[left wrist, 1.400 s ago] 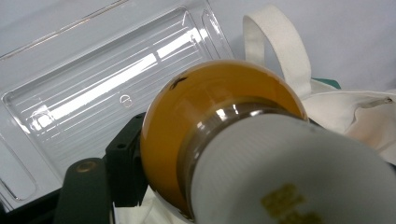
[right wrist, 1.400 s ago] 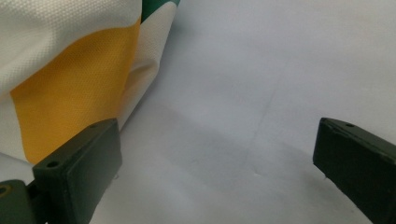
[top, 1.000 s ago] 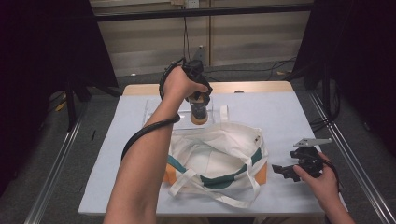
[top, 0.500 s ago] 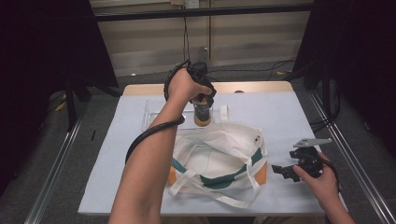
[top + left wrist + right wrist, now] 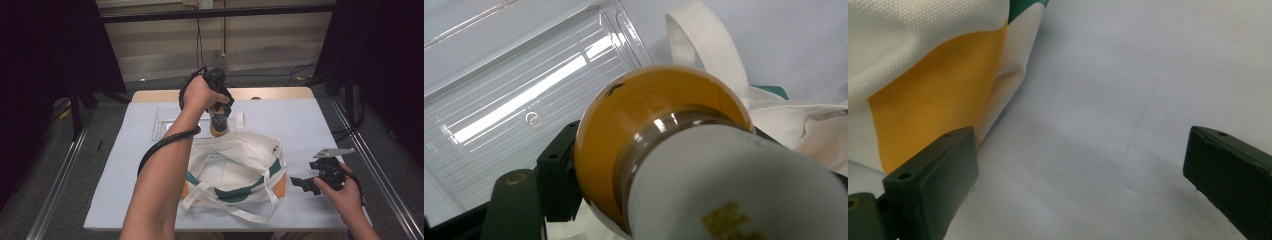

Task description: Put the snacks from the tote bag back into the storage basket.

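Now the left hand-held gripper [image 5: 218, 111] has raised the bottle [image 5: 218, 125] higher.

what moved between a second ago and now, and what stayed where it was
The left gripper, shut on the amber bulb throughout, has drawn slightly back from the clear tray toward the tote bag. Nothing was newly grasped or released. The right gripper, open, stayed beside the bag, which also kept its place.
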`<state>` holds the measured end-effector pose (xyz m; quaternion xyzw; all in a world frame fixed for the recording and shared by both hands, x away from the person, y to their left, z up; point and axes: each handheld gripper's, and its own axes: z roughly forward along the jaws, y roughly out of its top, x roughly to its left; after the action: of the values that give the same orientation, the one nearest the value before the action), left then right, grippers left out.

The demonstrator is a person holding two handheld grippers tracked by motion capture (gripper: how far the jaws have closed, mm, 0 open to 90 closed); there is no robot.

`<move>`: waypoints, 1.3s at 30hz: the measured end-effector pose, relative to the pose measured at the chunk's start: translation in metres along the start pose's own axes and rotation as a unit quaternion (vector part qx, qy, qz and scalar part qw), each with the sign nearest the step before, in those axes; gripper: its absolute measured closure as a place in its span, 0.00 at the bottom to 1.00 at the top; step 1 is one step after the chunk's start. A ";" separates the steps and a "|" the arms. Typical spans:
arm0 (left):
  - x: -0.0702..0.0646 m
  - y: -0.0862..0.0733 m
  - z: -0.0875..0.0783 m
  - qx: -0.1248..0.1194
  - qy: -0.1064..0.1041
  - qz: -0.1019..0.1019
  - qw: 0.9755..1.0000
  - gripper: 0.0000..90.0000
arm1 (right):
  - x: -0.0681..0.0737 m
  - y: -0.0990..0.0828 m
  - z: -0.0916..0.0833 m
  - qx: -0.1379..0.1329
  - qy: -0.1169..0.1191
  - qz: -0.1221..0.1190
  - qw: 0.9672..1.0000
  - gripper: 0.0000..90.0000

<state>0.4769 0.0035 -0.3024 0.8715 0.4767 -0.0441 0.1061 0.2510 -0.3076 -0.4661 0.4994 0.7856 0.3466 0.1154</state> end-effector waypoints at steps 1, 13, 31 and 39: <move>-0.001 0.000 0.001 -0.002 0.001 -0.003 1.000 0.33 | 0.000 0.000 0.000 0.001 0.000 -0.001 1.000 0.01; 0.000 0.000 0.004 0.002 0.002 0.009 1.000 0.33 | 0.000 0.000 0.000 -0.001 0.001 -0.005 1.000 0.01; -0.001 0.000 0.012 0.011 0.006 0.016 1.000 0.33 | 0.000 0.001 0.001 -0.004 0.001 -0.006 1.000 0.01; -0.002 -0.001 0.015 0.011 0.005 0.005 1.000 0.33 | 0.000 0.001 0.002 -0.003 0.003 -0.008 1.000 0.01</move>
<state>0.4756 -0.0014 -0.3171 0.8754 0.4720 -0.0447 0.0943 0.2523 -0.3062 -0.4670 0.4917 0.7889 0.3497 0.1170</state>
